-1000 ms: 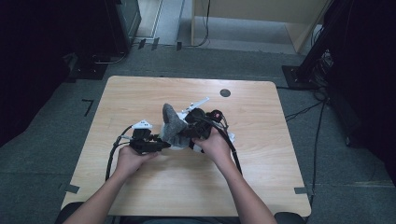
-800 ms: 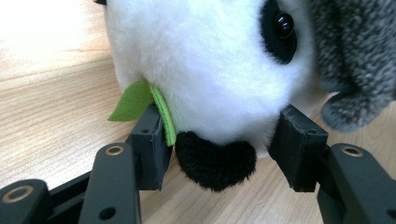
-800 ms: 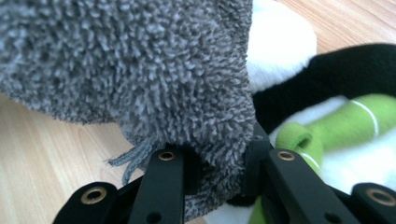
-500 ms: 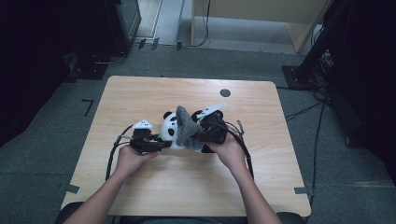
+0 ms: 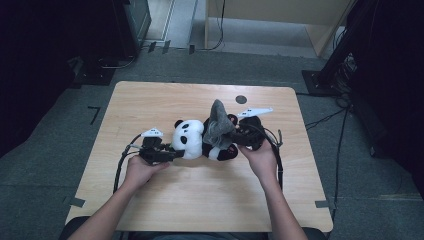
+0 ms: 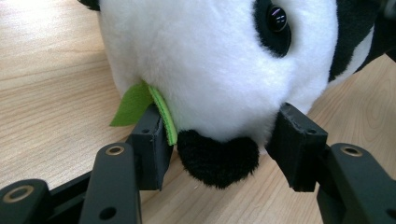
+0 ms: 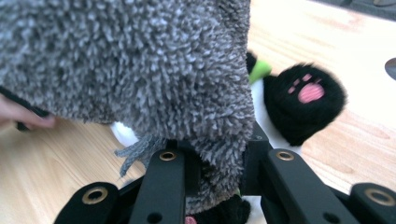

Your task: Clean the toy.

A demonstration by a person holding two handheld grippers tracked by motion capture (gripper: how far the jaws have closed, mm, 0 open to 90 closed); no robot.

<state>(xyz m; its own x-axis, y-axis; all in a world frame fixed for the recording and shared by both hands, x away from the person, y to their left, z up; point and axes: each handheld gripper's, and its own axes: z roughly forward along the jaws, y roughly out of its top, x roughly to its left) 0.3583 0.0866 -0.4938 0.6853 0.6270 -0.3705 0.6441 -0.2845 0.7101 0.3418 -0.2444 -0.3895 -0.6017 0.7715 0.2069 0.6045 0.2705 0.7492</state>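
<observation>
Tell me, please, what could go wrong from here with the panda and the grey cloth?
The left gripper clamps only the panda's soft muzzle, with a green felt leaf beside one pad; the plush could slip free or the leaf tear. The right gripper pinches a small fold of the grey cloth, which might pull out.

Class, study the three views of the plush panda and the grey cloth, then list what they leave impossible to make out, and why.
- Plush panda, high view: its belly is hidden by the grey cloth.
- Right gripper, right gripper view: the jaw tips are buried in the cloth.
- Left gripper view: the panda's ears and body are cut off by the frame edges.
- Left gripper: whether the pads press the muzzle is unclear.
</observation>
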